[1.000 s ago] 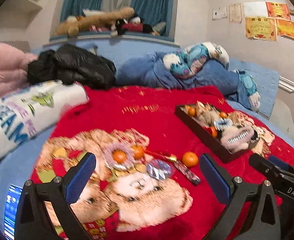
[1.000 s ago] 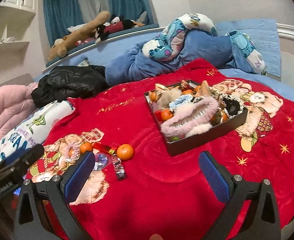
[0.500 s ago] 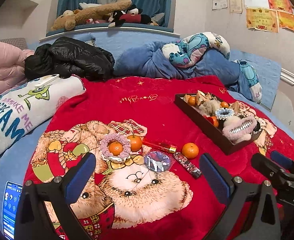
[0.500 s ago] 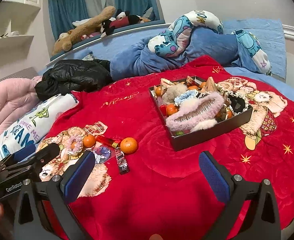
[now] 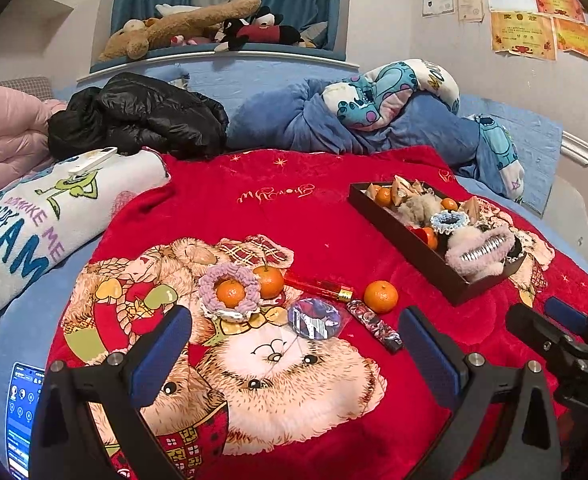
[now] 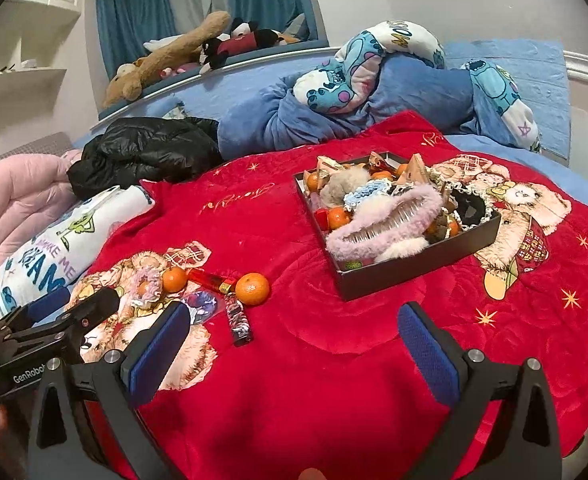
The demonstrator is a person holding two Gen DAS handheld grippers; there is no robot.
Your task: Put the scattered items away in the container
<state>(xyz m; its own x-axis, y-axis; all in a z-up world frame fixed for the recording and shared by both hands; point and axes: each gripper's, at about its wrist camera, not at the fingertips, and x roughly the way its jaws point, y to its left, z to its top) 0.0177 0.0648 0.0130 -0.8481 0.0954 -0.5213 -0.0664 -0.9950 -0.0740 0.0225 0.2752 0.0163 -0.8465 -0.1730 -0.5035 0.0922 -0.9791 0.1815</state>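
Note:
A dark rectangular box [image 5: 406, 240] [image 6: 418, 270] on the red blanket holds tangerines, a fluffy pink hair comb and scrunchies. Scattered in front lie a lone tangerine [image 5: 381, 297] [image 6: 253, 289], a red lighter [image 5: 320, 287], a patterned tube [image 5: 374, 325] [image 6: 238, 319], a shiny round badge [image 5: 314, 318], and a purple scrunchie [image 5: 230, 292] around one tangerine with another tangerine [image 5: 269, 281] beside it. My left gripper [image 5: 294, 354] is open and empty, just short of the badge. My right gripper [image 6: 294, 344] is open and empty over bare blanket between the tube and the box.
A phone [image 5: 22, 412] lies at the blanket's left edge. A white printed pillow [image 5: 34, 216], a black jacket [image 5: 138, 120], a pink quilt and a blue blanket [image 5: 374, 128] ring the far side. The other gripper shows at the right of the left wrist view [image 5: 566, 348].
Both grippers have moved a little forward and lower toward the blanket. The scattered items and the box look nearer. Nothing was picked up.

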